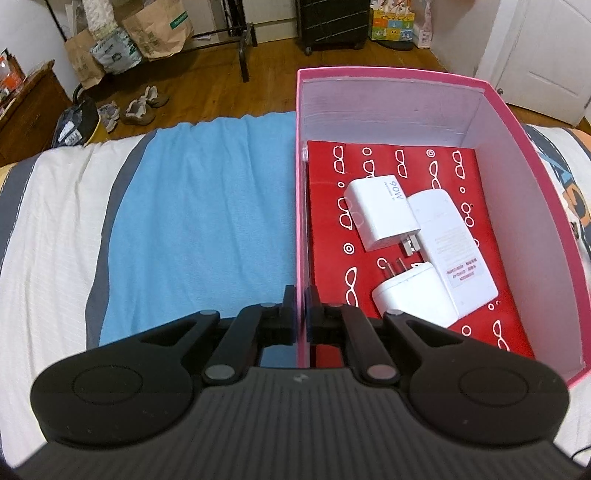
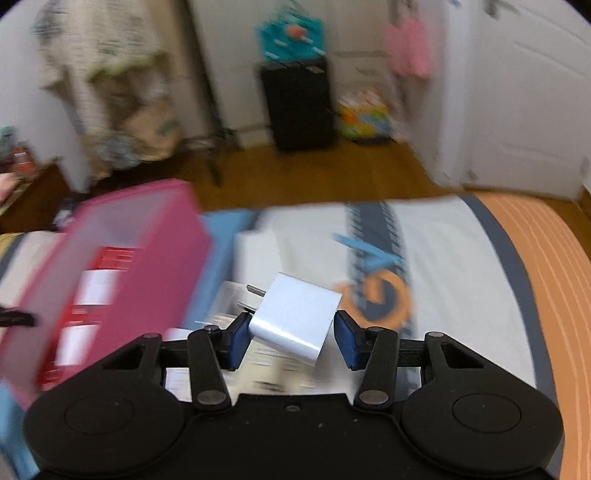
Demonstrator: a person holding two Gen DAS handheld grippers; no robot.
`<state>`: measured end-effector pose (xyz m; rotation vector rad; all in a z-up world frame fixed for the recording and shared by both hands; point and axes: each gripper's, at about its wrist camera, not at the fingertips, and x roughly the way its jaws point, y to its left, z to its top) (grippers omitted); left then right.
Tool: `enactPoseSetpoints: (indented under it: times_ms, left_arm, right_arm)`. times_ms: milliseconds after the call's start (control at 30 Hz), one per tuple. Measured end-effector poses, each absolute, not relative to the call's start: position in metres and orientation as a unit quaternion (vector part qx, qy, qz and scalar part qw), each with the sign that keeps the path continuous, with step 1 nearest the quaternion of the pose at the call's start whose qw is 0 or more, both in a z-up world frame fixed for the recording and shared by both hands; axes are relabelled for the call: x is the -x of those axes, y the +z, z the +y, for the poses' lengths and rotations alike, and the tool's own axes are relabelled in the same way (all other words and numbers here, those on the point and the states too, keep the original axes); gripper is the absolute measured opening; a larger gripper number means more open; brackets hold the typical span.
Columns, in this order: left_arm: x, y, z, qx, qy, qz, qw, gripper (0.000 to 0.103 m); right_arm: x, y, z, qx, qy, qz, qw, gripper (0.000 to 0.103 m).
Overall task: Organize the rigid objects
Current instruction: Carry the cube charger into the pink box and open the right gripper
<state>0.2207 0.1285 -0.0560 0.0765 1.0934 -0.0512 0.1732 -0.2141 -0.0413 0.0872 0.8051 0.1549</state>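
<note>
A pink box [image 1: 532, 155] lies on the bed with a red patterned card [image 1: 399, 162] on its floor. Three white chargers lie in it: a 90W charger [image 1: 380, 214], a long adapter [image 1: 450, 251] and a small plug [image 1: 413, 295]. My left gripper [image 1: 302, 299] is shut on the box's left wall [image 1: 301, 184]. In the blurred right wrist view, my right gripper [image 2: 293, 332] is shut on a white charger [image 2: 295, 317] with its prongs pointing left, held above the bed to the right of the pink box [image 2: 147, 258].
A blue towel [image 1: 199, 221] lies left of the box on the white bedcover [image 1: 48, 258]. White papers [image 2: 258, 362] lie on the bed under my right gripper. Beyond the bed are a wooden floor, shoes [image 1: 140, 107], paper bags [image 1: 159, 29] and a black suitcase [image 2: 299, 107].
</note>
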Motion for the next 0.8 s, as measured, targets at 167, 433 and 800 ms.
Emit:
enactPoseSetpoints:
  times_ms: [167,433,800]
  left_arm:
    - [-0.219,-0.052,0.130,-0.035,-0.028,0.515,0.856,0.003]
    - [-0.219,-0.051,0.140,0.000,-0.037,0.514,0.857,0.002]
    - [-0.220,-0.052,0.146,0.017,-0.050,0.515,0.855,0.002]
  right_arm:
    - [-0.151,-0.011,-0.162,-0.021,0.170,0.355,0.919,0.054]
    - [-0.153,-0.011,-0.064,0.052,0.253,0.385,0.886,0.054]
    - [-0.204,-0.069,-0.012,-0.012,0.234,0.551,0.801,0.054]
